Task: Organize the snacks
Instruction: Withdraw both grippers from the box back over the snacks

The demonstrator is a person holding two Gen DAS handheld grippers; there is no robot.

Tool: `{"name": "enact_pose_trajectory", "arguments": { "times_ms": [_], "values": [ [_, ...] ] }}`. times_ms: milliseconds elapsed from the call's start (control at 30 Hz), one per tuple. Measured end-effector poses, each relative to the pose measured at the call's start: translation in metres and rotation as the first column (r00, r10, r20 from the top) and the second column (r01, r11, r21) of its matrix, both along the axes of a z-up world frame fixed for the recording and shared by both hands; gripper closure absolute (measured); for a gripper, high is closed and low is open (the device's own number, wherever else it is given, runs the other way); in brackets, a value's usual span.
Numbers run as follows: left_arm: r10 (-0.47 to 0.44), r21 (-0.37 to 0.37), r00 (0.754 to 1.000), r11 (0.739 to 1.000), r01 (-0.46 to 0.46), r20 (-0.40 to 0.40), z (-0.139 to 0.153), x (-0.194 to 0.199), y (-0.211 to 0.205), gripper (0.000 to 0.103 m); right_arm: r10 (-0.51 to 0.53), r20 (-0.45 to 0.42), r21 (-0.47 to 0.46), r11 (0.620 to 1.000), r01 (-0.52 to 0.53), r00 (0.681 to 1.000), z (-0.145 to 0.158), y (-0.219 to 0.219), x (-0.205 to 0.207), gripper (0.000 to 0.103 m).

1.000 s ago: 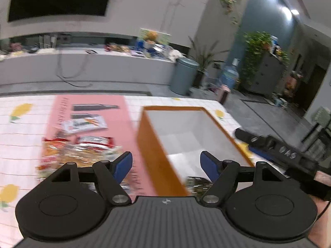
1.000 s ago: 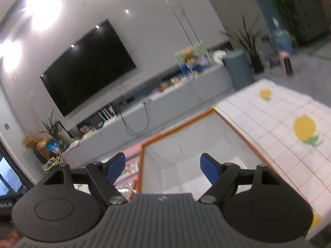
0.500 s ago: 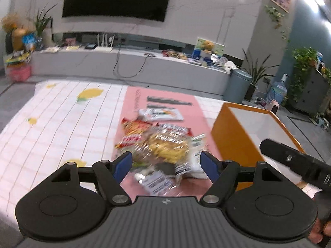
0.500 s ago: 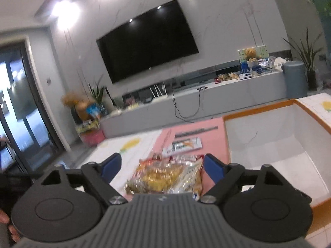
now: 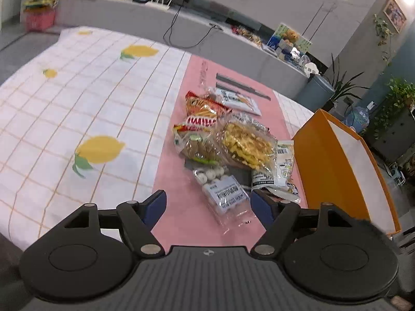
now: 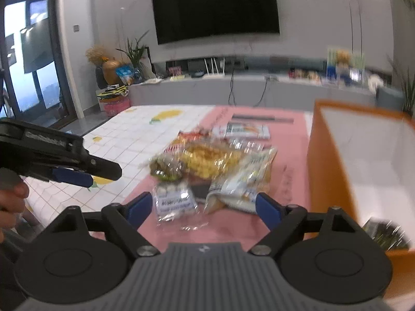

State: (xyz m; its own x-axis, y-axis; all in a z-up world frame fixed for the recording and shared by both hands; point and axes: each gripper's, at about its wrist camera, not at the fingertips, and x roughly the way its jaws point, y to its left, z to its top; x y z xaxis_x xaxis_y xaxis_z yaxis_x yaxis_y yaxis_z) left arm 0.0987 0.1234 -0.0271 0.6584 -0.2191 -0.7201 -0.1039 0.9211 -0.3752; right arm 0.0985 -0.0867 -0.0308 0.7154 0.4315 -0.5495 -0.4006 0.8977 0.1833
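Note:
A pile of snack packets lies on a pink mat [image 5: 179, 207]: a clear bag of white balls [image 5: 223, 191], a yellow snack bag [image 5: 246, 142], a white-green packet [image 5: 282, 165], red packets [image 5: 202, 114]. An orange box [image 5: 339, 165] with a white inside stands right of the pile. My left gripper [image 5: 208, 204] is open and empty above the near end of the pile. My right gripper [image 6: 199, 208] is open and empty, near the white-ball bag [image 6: 173, 202]. The box [image 6: 363, 160] holds one dark packet [image 6: 384, 230]. The left gripper also shows in the right wrist view [image 6: 77, 173].
The table has a white checked cloth with lemon prints [image 5: 98, 150]. A flat white packet [image 5: 238, 98] and dark strips [image 5: 241, 85] lie at the mat's far end. Beyond the table are a grey counter [image 6: 259, 90], a TV and plants.
Both grippers have swung left from over the orange box to face the snack pile, and the left has tilted down toward it. Both stay open and empty.

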Motion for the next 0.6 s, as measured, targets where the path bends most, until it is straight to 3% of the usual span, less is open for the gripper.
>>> {"name": "enact_pose_trajectory", "arguments": {
  "times_ms": [100,200,400,500,600],
  "values": [
    [0.019,0.011,1.0,1.0,-0.018,-0.023,-0.002,0.001,0.0,0.016,0.047,-0.032,-0.001,0.999,-0.047,0.998,-0.012,0.016,0.001,0.019],
    [0.039,0.036,0.999,0.999,-0.038,-0.035,-0.004,0.002,0.003,0.014,0.093,-0.087,-0.059,0.993,-0.099,0.992,-0.029,0.037,0.008,0.019],
    [0.056,0.022,0.998,0.998,-0.055,-0.039,-0.004,0.003,0.01,0.014,0.097,-0.123,-0.129,0.985,-0.113,0.988,-0.055,0.061,0.027,0.017],
    [0.061,0.012,0.998,0.998,-0.061,-0.034,-0.001,0.003,0.012,0.014,0.103,-0.091,-0.16,0.98,-0.116,0.991,-0.062,0.071,0.03,0.01],
    [0.063,0.008,0.997,0.998,-0.063,-0.033,-0.001,0.004,0.013,0.014,0.12,-0.032,-0.204,0.971,-0.124,0.992,-0.067,0.082,0.029,0.011]
  ]
}}
